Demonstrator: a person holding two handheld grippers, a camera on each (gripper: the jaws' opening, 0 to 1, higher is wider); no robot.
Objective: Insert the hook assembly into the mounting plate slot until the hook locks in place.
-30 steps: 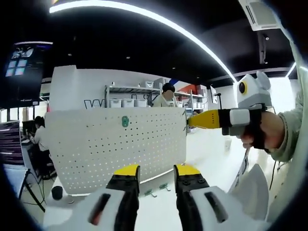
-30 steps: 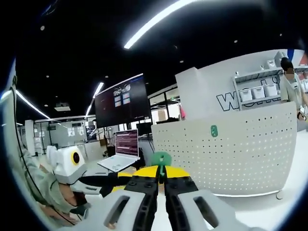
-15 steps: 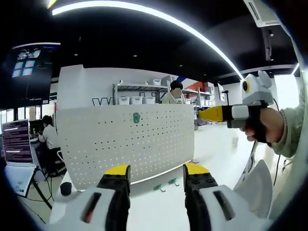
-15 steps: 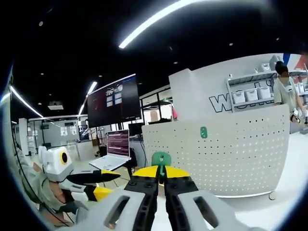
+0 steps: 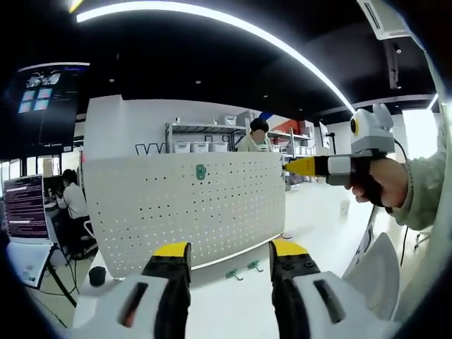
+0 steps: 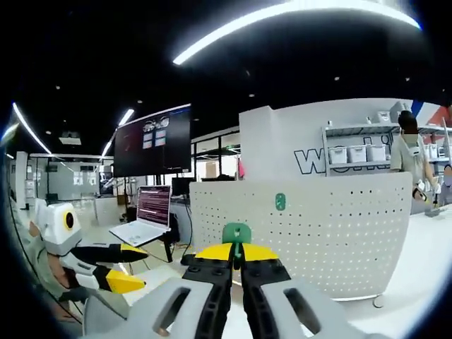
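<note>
Since a second ago the right gripper (image 6: 237, 263) has drawn back from the pegboard's (image 5: 185, 208) right edge, jaws clamped on the green hook (image 6: 236, 233). The left gripper (image 5: 227, 251) hangs with jaws parted, nothing between them, open air ahead before the board, two hooks (image 5: 241, 270) at its base beyond the fingertips.

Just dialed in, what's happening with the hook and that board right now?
A person holds a claw in each hand in front of an upright white pegboard that already has one green hook mounted near its top. The right claw is shut on another green hook, held off the board and not yet inserted. The left claw is open and holds nothing. Two more hooks lie on the table at the board's foot.
</note>
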